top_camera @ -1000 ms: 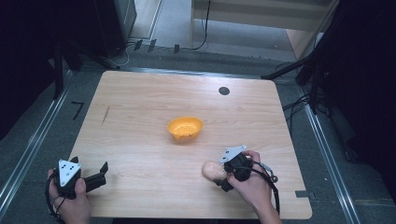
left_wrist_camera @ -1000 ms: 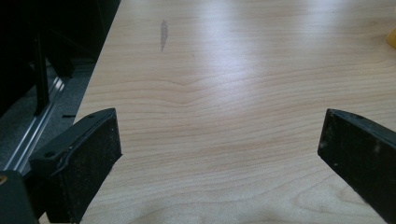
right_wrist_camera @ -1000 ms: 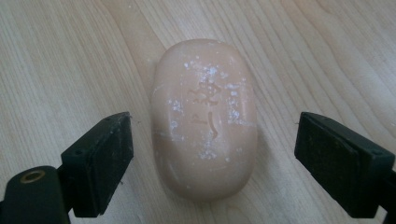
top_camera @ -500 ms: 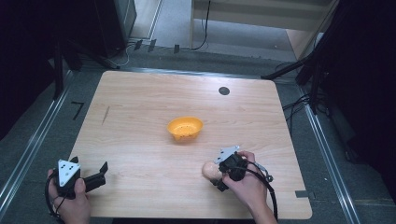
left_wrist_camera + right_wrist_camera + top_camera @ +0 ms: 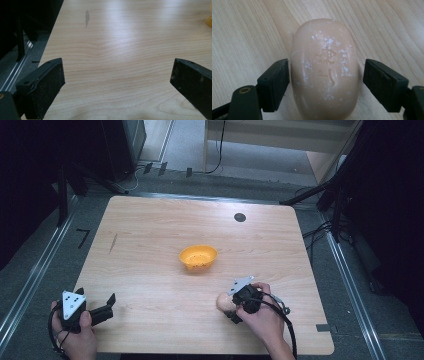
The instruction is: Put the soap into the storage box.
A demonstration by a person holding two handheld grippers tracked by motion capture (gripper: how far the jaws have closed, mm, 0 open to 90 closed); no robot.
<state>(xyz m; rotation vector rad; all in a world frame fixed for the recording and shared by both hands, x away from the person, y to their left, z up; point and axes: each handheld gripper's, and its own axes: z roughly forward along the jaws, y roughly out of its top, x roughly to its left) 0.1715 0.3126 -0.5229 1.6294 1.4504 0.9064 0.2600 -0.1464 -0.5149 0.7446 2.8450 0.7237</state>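
A pale peach bar of soap (image 5: pixel 324 70) lies flat on the wooden table (image 5: pixel 150 230), near its front right (image 5: pixel 223 302). My right gripper (image 5: pixel 325 75) straddles the soap, and its jaws have just been closing on it. One pad touches one side of the bar, while a thin gap shows at the other pad. In the high view the right gripper (image 5: pixel 230 307) points down and left over the soap. My left gripper (image 5: pixel 109 306) rests at the front left corner, open wide (image 5: pixel 117 72) with only bare wood between its jaws.
An orange bowl (image 5: pixel 198 257) sits near the table's middle, and its edge shows at the far right of the left gripper view (image 5: pixel 209 20). A small black round spot (image 5: pixel 240 217) marks the far side. Dark furniture and cables surround the table.
The right hand has edged slightly left and nearer over the soap. The left hand and the bowl have stayed put.
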